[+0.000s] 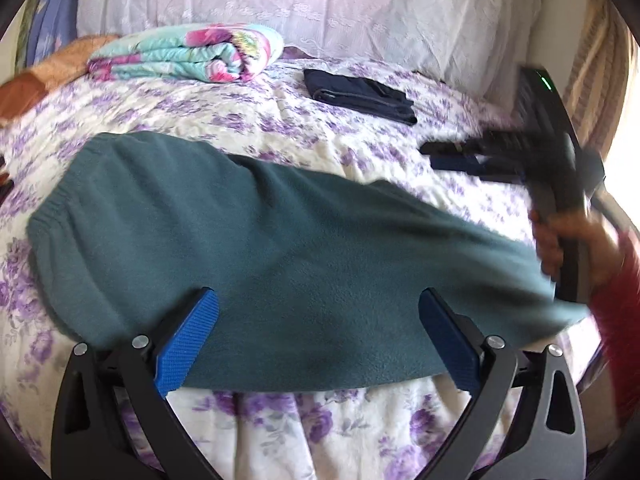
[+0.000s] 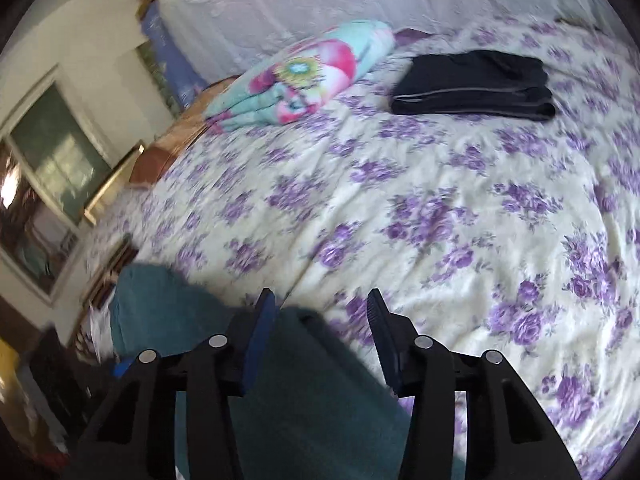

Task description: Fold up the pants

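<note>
Teal pants (image 1: pixel 256 240) lie flat across the flowered quilt (image 1: pixel 224 116), with the elastic waistband at the left and the legs running right. My left gripper (image 1: pixel 318 320) hovers wide open over their near edge, one blue pad on each side and the fabric loose between them. My right gripper (image 1: pixel 434 156), blurred and held by a hand (image 1: pixel 560 240), hangs over the quilt beyond the leg end. In the right wrist view my right gripper (image 2: pixel 322 308) stands open. The teal pants (image 2: pixel 312 392) lie under its fingers, and the pads do not press on them.
Folded dark pants (image 1: pixel 360 96) (image 2: pixel 472 84) and a folded floral blanket (image 1: pixel 180 56) (image 2: pixel 304 72) lie near the head of the bed. White lace pillows (image 1: pixel 320 0) stand behind them. A red sleeve (image 1: pixel 616 312) fills the right edge. A window and frames (image 2: pixel 60 152) line the wall.
</note>
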`<state>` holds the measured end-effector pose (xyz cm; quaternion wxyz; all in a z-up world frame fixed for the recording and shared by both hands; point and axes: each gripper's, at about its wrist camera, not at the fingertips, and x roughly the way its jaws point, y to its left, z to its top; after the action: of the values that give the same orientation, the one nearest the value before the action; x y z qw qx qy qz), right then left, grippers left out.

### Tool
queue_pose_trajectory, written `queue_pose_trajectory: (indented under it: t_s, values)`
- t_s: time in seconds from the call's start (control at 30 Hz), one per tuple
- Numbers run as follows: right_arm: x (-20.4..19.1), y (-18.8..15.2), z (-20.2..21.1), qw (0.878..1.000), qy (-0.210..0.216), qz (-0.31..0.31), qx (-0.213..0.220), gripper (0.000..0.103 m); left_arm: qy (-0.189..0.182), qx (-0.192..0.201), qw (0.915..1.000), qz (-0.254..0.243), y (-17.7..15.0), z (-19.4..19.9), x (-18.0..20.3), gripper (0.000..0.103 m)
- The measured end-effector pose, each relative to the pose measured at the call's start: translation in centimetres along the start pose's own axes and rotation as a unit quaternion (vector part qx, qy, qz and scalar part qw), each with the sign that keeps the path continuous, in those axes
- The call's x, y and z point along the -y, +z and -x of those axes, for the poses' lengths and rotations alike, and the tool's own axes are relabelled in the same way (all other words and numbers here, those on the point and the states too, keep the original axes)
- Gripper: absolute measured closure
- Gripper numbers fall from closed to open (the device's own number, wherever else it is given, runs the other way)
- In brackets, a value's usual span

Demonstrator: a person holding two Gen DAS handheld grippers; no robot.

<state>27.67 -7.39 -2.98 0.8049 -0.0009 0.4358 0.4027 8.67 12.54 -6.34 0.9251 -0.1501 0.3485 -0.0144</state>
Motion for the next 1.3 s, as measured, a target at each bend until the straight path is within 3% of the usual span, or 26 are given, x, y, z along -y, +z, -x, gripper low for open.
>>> queue_pose_trajectory:
  t_s: [0.13, 0.23, 0.33, 0.43, 0.53, 0.6, 0.67, 0.73, 0.77, 0.8, 0.83, 0.93, 1.0, 1.1, 1.2, 1.3]
  values:
    - [-2.2, -1.3, -1.8, 0.997, -0.047, 0.062, -0.032, 0.055, 0.010, 0.010, 0.9991, 0.039, 1.4, 1.4, -2.0, 0.005]
    - [-1.4, -1.4, -5.2, 0.992, -0.092, 0.063, -0.064, 0.056, 0.064, 0.025, 0.9959, 0.059, 2.1, 2.2, -3.7, 0.005]
    - [0.0, 0.2, -5.8, 0.994, -0.088, 0.036, -0.050, 0.056, 0.104, -0.011, 0.9925, 0.063, 2.0, 0.9, -5.7, 0.005]
    - [0.5, 0.9, -4.8, 0.994, -0.109, 0.022, -0.019, 0.054, 0.121, -0.013, 0.9918, 0.038, 1.8, 0.8, -5.6, 0.005]
    - [0.2, 0.1, -2.7, 0.998, -0.069, 0.001, -0.004, 0.054, 0.125, 0.006, 0.9913, 0.039, 1.8, 2.1, -5.3, 0.005]
    - [-1.4, -0.6, -1.6, 0.999, -0.049, 0.019, 0.000, 0.054, 0.115, 0.013, 0.9918, 0.053, 2.1, 3.0, -5.6, 0.005]
    - [-3.2, -1.3, -1.6, 0.997, -0.058, 0.056, -0.008, 0.049, 0.113, 0.015, 0.9917, 0.058, 2.8, 3.3, -5.7, 0.005]
    - [-4.3, -1.7, -3.4, 0.990, -0.096, 0.094, -0.037, 0.043, 0.138, 0.009, 0.9894, 0.046, 3.5, 2.7, -5.7, 0.005]
    - [-4.2, -1.9, -4.7, 0.986, -0.117, 0.101, -0.056, 0.043, 0.150, -0.007, 0.9879, 0.038, 3.8, 1.6, -5.9, 0.005]
    - [-3.6, -2.0, -5.8, 0.985, -0.123, 0.098, -0.071, 0.035, 0.156, -0.016, 0.9869, 0.039, 3.7, 1.0, -6.2, 0.005]
    - [-3.0, -2.0, -5.9, 0.988, -0.111, 0.087, -0.065, 0.033, 0.171, -0.032, 0.9839, 0.040, 3.4, -0.2, -6.6, 0.005]
    - [-2.1, -1.4, -3.6, 0.995, -0.088, 0.044, -0.023, 0.032, 0.205, -0.018, 0.9786, -0.004, 2.7, 0.2, -4.6, 0.005]
    - [-2.1, -1.8, -1.1, 0.997, -0.070, 0.036, 0.005, 0.032, 0.181, 0.001, 0.9835, -0.008, 2.6, 1.6, -3.9, 0.005]
    - [-1.4, -3.6, 3.0, 0.998, -0.042, 0.003, 0.042, 0.027, 0.145, 0.047, 0.9879, 0.027, 2.9, 5.1, -4.2, 0.005]
    - [-0.6, -6.9, 5.5, 0.998, -0.036, -0.019, 0.055, 0.019, 0.126, 0.075, 0.9865, 0.073, 3.2, 7.2, -5.7, 0.005]
    - [0.4, -10.1, 5.8, 0.997, -0.054, -0.036, 0.042, 0.016, 0.195, 0.022, 0.9778, 0.074, 3.7, 4.6, -7.7, 0.005]
